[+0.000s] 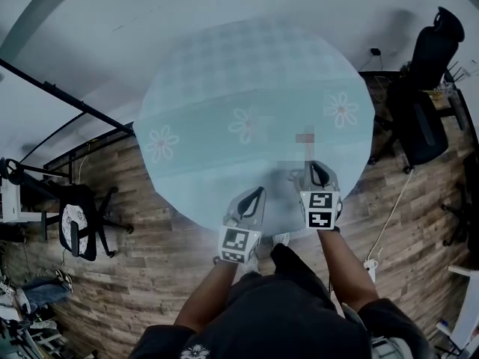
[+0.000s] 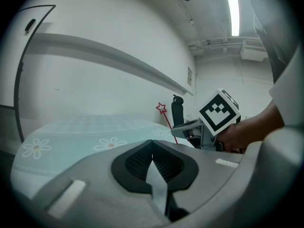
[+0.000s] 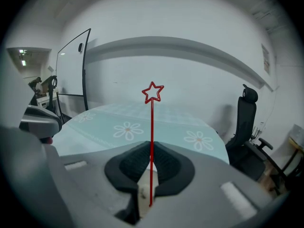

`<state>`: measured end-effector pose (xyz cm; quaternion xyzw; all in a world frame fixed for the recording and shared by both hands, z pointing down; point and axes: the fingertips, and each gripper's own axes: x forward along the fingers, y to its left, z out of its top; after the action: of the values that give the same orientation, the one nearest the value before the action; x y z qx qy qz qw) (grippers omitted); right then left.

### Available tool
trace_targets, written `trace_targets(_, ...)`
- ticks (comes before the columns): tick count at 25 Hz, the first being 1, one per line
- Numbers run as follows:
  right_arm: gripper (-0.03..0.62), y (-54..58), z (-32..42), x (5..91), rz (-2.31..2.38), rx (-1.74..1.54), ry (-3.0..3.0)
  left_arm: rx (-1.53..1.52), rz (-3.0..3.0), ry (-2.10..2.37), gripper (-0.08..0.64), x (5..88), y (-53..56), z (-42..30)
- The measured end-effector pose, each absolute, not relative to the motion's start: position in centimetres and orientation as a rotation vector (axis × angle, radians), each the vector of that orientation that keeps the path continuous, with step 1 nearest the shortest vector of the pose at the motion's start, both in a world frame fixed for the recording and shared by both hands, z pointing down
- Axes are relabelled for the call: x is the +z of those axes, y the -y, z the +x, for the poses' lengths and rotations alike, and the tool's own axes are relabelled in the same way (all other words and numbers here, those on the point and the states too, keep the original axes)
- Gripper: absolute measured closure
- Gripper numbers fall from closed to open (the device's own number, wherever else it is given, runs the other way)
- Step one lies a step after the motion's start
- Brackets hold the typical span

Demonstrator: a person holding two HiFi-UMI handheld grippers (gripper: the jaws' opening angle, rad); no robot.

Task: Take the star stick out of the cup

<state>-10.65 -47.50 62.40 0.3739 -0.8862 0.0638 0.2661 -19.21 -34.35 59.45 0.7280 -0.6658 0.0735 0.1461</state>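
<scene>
R gripper (image 3: pixel 151 161): jaws pinched tight on red star stick (image 3: pixel 152 127), which runs out past the jaw tips w/ star at far end. L gripper (image 2: pixel 152 152): jaws closed together, nothing btwn them. Both grippers sit over near edge of round table (image 1: pixel 224 88) w/ pale blue daisy cloth.

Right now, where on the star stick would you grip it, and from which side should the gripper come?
Grip the thin straight shaft of the star stick low down, well below its outline top, jaws closing from either side across it. It stands roughly upright, so a level approach suits, as the right gripper holds it.
</scene>
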Motion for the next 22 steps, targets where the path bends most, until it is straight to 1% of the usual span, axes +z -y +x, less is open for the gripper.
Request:
trace_targets(8,0.571,45.9,-10.3,56.3,1.111,0.120,2.494,0.159,2.144,1.969,0.555,56.3,33.0,-20.3)
trace_targets(22,0.571,40.3,-8.7,44.9,1.223,-0.016,2.705,0.057,2.273,2.056,0.555,47.9,31.1,-21.7)
